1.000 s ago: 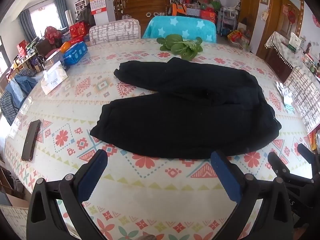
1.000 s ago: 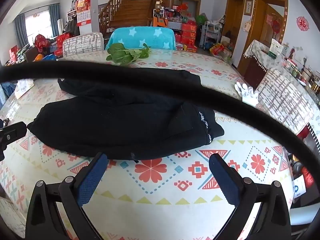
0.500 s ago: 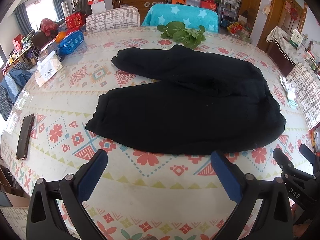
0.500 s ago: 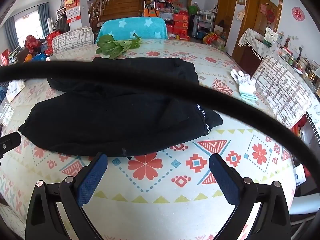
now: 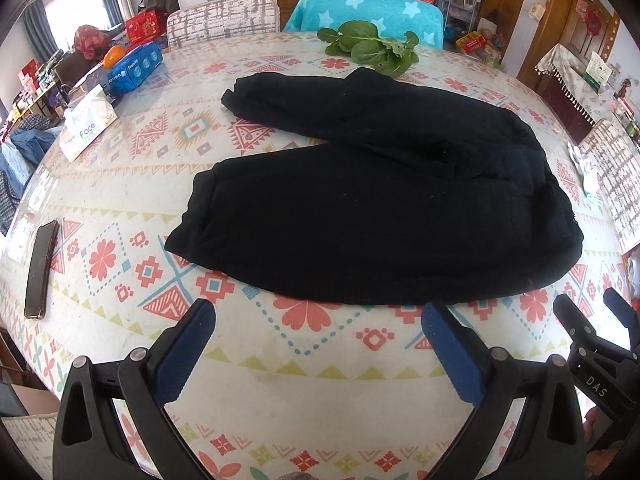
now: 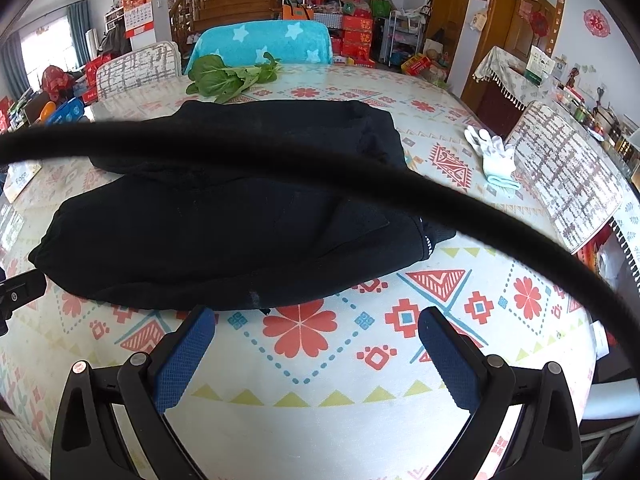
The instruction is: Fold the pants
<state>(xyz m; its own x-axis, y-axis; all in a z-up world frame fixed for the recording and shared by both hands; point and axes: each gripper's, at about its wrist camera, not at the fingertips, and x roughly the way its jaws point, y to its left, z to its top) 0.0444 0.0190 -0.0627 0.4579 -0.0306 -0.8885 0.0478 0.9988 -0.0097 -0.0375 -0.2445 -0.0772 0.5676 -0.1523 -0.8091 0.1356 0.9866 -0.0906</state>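
Note:
Black pants (image 5: 368, 216) lie spread on the patterned table (image 5: 320, 364), legs pointing left and splayed apart, waistband at the right. The right wrist view shows the same pants (image 6: 224, 240) with the lettered waistband (image 6: 427, 240) toward the right. My left gripper (image 5: 316, 332) hovers open just short of the near leg's front edge, nothing between its blue pads. My right gripper (image 6: 316, 334) is open too, its left pad close to the pants' front edge. A black cable (image 6: 360, 172) crosses the right wrist view and hides a strip of the pants.
Leafy greens (image 5: 368, 46) lie at the far edge behind the pants. A phone (image 5: 40, 268), a tissue box (image 5: 88, 128) and a blue pack (image 5: 134, 68) sit on the left. White gloves (image 6: 494, 156) and a patterned chair back (image 6: 568, 172) are on the right.
Both grippers have moved forward and tilted down toward the pants, which now look closer and larger. The pants have not moved. Both grippers stay open.

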